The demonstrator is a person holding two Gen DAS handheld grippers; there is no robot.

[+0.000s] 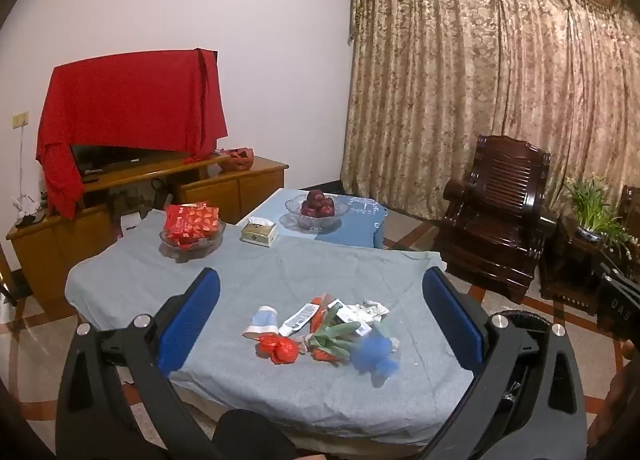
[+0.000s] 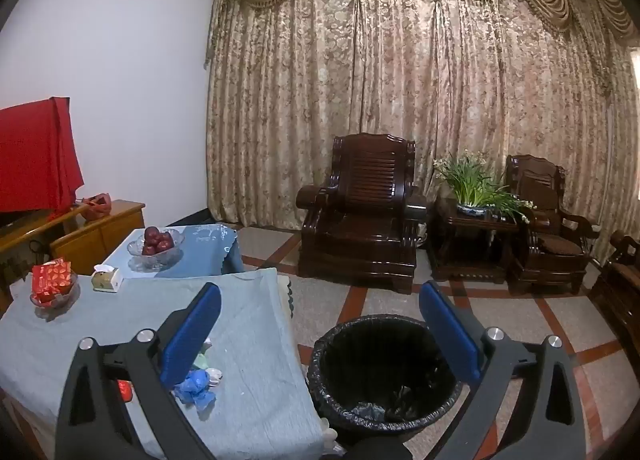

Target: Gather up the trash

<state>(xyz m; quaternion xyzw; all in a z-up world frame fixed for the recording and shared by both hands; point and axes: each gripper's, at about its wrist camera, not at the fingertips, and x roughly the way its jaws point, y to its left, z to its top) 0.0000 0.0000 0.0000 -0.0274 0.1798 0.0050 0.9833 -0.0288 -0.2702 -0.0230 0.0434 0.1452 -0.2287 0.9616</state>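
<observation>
While the left gripper hovers wide-open over the trash pile, the right gripper gapes empty above the bin.

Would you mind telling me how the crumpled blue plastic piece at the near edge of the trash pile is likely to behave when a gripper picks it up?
The crumpled blue plastic looks thin and wrinkled, so it is probably floppy and very light. It would likely squash flat between the fingers rather than resist. Since it lies against the green wrapper, a push may drag neighbouring trash along.

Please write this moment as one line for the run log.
phase: before first pick | left gripper: open, empty | right gripper: open, empty | mixed trash pile: on grey tablecloth | black-lined round bin: on floor beside table
</observation>
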